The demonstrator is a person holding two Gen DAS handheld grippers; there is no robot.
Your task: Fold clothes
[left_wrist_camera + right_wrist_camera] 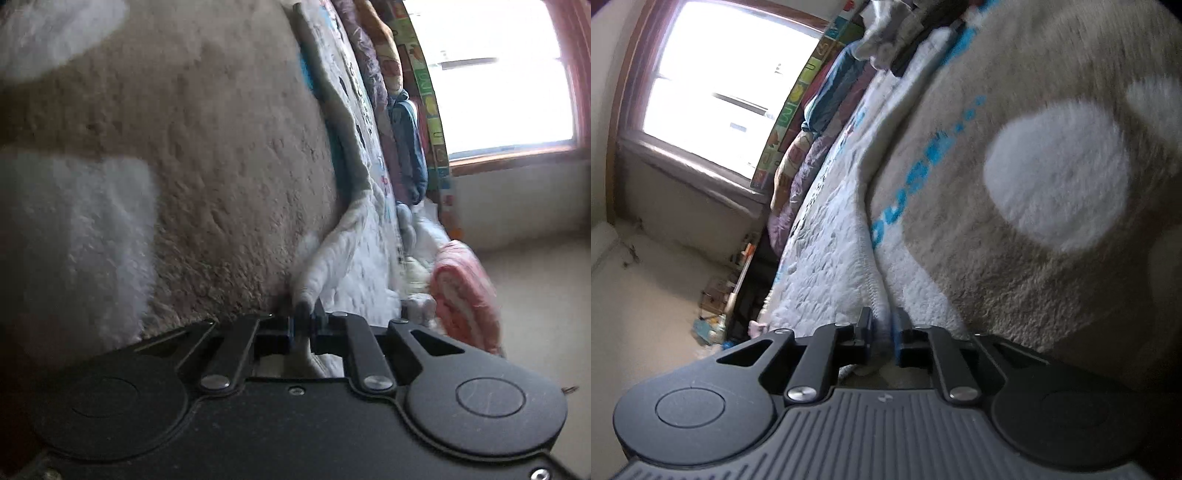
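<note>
Left claw [303, 325] pinching fleece blanket [221, 147] | right claw [884, 332] — same; edges blurred

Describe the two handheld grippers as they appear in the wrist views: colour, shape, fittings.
The left gripper is matte black: a flat smooth body with two round discs, silver rivets on angled link bars, and blue-faced fingers. The right gripper matches, but its body is dark grey with ribbed grooves. No cables, hands or sleeves show.
</note>
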